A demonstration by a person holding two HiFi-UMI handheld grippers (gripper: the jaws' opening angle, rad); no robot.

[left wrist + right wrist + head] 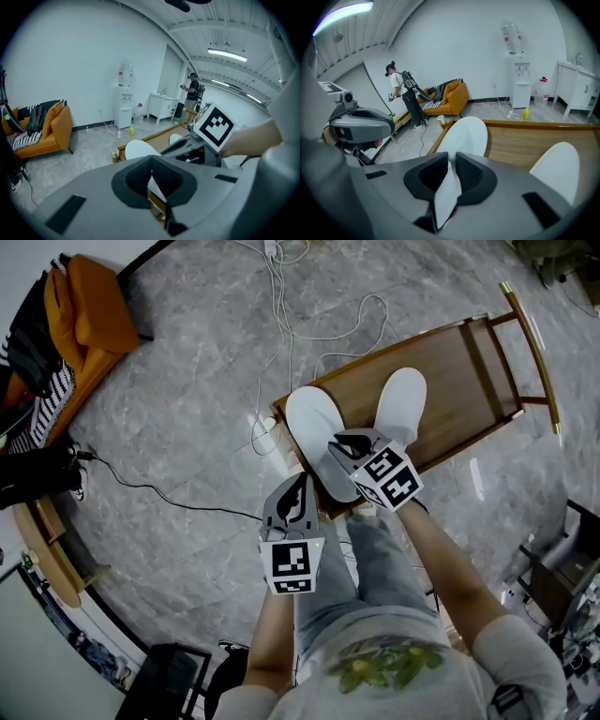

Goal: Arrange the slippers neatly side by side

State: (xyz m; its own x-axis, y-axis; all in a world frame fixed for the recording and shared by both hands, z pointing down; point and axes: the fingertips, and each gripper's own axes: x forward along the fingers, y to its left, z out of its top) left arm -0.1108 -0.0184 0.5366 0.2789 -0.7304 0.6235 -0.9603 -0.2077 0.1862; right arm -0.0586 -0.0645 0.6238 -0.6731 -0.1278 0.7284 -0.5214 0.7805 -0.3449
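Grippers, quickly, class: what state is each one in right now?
Left gripper: closed, holding nothing.
Right gripper: closed on the near edge of the white slipper that lies to the left on the wooden table.

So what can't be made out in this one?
- Heel end of the held slipper: covered by the right claw in the head view, and by that claw's body in the right gripper view.
- Heel end of the other slipper: behind the right claw's body in the head view.
- Whether the left claw touches the bench: its body hides the contact in both views.
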